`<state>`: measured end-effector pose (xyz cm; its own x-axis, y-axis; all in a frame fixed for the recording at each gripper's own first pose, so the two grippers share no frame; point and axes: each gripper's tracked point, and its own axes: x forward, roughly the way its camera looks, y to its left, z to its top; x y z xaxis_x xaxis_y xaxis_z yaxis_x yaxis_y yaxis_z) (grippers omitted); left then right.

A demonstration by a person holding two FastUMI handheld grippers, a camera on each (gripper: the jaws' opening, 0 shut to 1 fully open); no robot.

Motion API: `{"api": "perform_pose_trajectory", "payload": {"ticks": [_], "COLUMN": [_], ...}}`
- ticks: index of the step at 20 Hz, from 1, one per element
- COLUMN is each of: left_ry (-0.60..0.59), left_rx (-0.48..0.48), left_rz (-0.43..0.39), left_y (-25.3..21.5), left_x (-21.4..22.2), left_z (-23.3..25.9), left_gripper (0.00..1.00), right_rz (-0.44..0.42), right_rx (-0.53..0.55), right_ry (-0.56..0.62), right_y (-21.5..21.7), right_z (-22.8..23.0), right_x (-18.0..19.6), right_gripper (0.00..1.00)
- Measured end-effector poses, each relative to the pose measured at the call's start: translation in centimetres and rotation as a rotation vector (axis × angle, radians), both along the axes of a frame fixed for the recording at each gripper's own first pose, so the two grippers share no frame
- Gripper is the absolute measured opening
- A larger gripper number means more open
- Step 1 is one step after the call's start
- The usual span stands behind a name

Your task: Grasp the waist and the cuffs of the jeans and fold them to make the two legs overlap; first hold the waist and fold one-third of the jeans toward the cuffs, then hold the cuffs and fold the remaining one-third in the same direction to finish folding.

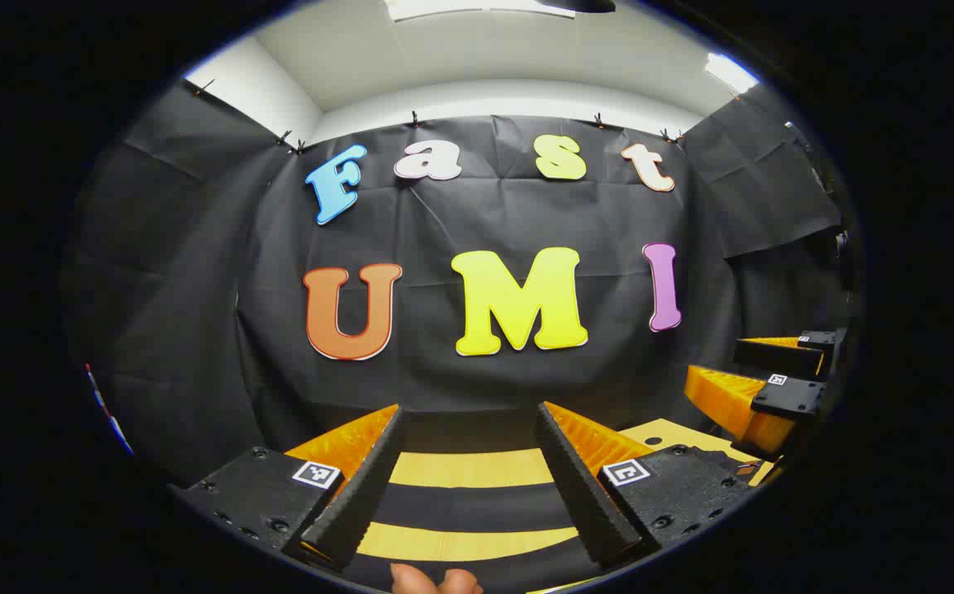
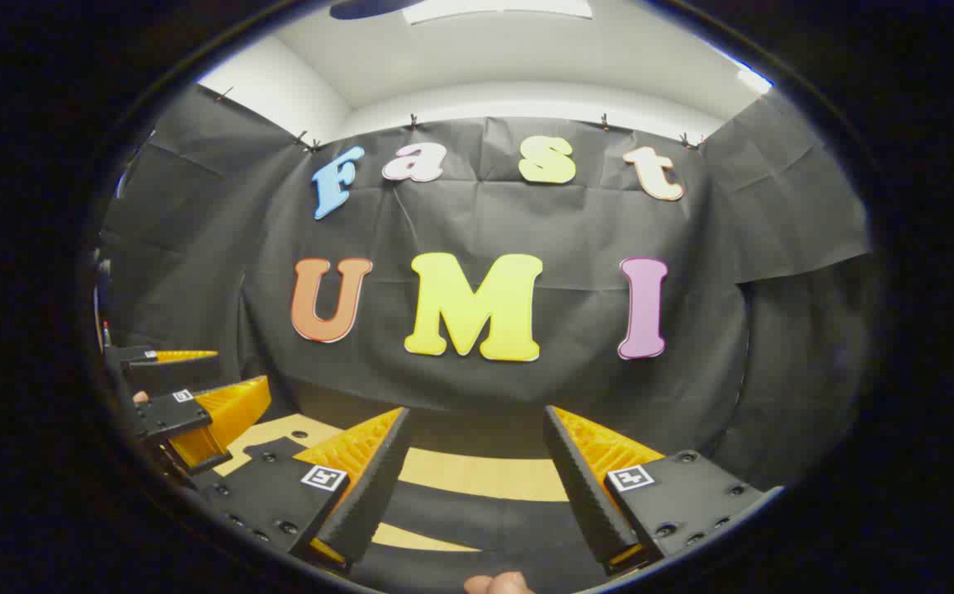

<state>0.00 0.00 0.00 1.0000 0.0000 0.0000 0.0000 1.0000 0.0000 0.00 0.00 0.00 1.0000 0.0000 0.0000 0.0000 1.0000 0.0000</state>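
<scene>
1. The booth wall (image 1: 485, 223) is matt black cloth, creased and wrinkled, hung from small clips along its top edge.
2. The counter (image 1: 469, 469) looks like smooth pale wood, with dark matt bands lying across it.
3. The left gripper (image 1: 470, 483) has fingers (image 1: 361, 487) with finely ribbed, matt faces; their mounts look like rough, grainy plastic with screw heads.
4. The right gripper (image 2: 477, 487) shows the same ribbed fingers (image 2: 374, 487) and grainy mounts.
5. The ceiling (image 2: 510, 58) is smooth and painted, faintly shiny.
</scene>
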Motion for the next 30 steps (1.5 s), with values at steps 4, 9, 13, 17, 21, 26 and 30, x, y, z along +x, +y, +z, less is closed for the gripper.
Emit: {"api": "perform_pose_trajectory", "payload": {"ticks": [4,9,13,17,21,26,30], "left_ry": [0.054,0.106,0.124,0.124,0.125,0.132,0.309], "left_rx": [-0.008,0.011,0.018,0.021,0.029,0.039,-0.152], "left_rz": [0.013,0.048,0.059,0.064,0.069,0.072,0.091], "left_y": [0.6,2.1,2.3,2.5,2.6,3.0,4.7], "left_x": [-0.6,-1.3,-1.2,-0.8,-0.5,-0.5,-2.9], "left_z": [-1.0,-2.5,-2.7,-2.7,-2.7,-2.8,-7.4], "left_gripper": [1.0,1.0,1.0,0.99,1.0,0.99,1.0], "right_rz": [-0.033,-0.035,-0.023,-0.024,-0.034,-0.039,-0.033], "right_rx": [0.043,0.071,0.07,0.069,0.069,0.072,0.079], "right_ry": [0.055,0.102,0.105,0.104,0.109,0.112,0.128], "right_y": [-1.4,-1.8,-1.7,-1.9,-2.4,-2.6,-2.6], "right_z": [-1.6,-3.3,-3.7,-3.8,-4.0,-4.3,-4.9], "right_x": [0.4,1.1,1.6,1.9,2.0,2.1,2.1], "right_gripper": [0.99,0.99,0.98,0.99,0.98,0.99,0.99]}}
